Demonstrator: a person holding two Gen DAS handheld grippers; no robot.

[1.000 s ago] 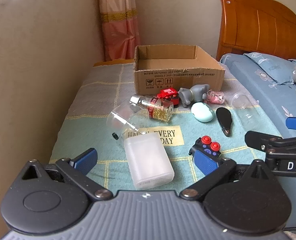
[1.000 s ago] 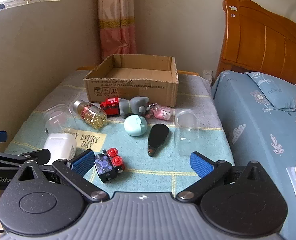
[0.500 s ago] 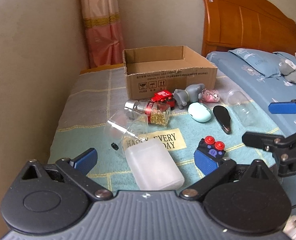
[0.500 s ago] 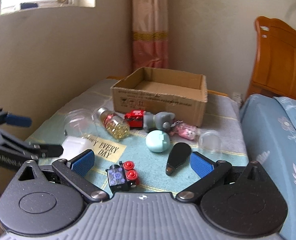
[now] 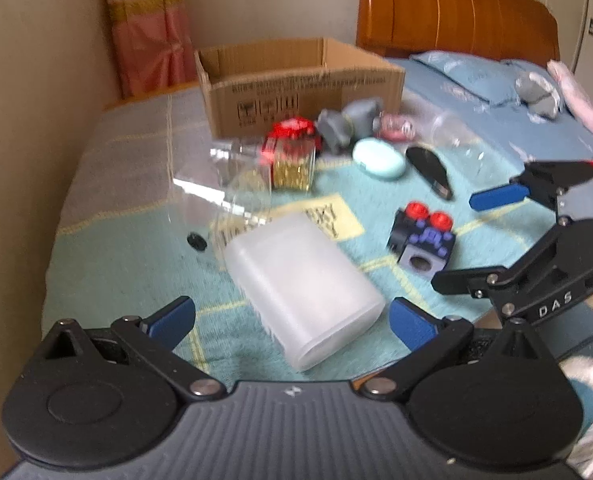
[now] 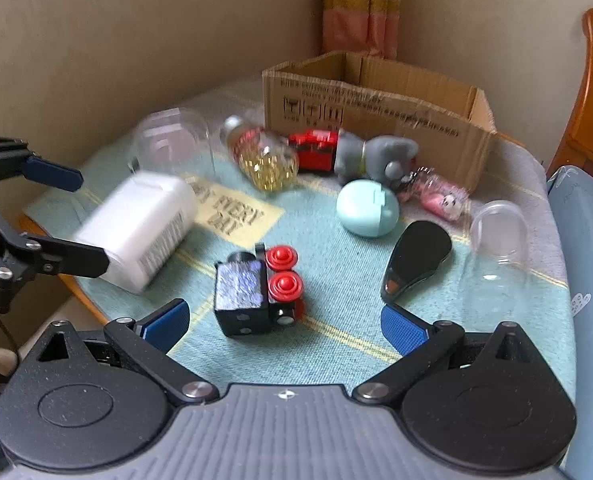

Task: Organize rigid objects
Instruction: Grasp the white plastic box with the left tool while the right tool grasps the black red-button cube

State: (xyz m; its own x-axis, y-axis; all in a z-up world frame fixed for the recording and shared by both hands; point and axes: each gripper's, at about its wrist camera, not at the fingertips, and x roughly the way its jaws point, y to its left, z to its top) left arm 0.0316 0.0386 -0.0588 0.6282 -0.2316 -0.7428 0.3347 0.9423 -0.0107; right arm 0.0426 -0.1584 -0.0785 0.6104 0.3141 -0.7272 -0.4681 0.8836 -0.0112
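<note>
1. A bedroom corner: a small table (image 6: 336, 344) under a teal woven cloth stands against beige walls, with a bed and wooden headboard to its right.
2. Nearest the left tongs (image 5: 290, 316), a frosted white plastic container (image 5: 302, 284) lies on its side between the wide-apart blue pads, not yet clamped. Over the past second these tongs have closed in on it, so it now fills the gap.
3. The right tongs (image 6: 284, 322), also apart and empty, have swung left and lower; a black toy block with red wheels (image 6: 258, 286) now sits just ahead of them, centred.
4. Mid-table lie a mint egg-shaped case (image 6: 366, 208), a black oval gadget (image 6: 416, 258), two clear domes, a bottle of gold beads (image 6: 266, 160), a red toy, a grey elephant figure (image 6: 372, 156) and a pink charm.
5. Farthest back, the open cardboard box (image 6: 376, 104) appears empty, so sorting has likely not begun; each tool looks lined up for a first pick.
</note>
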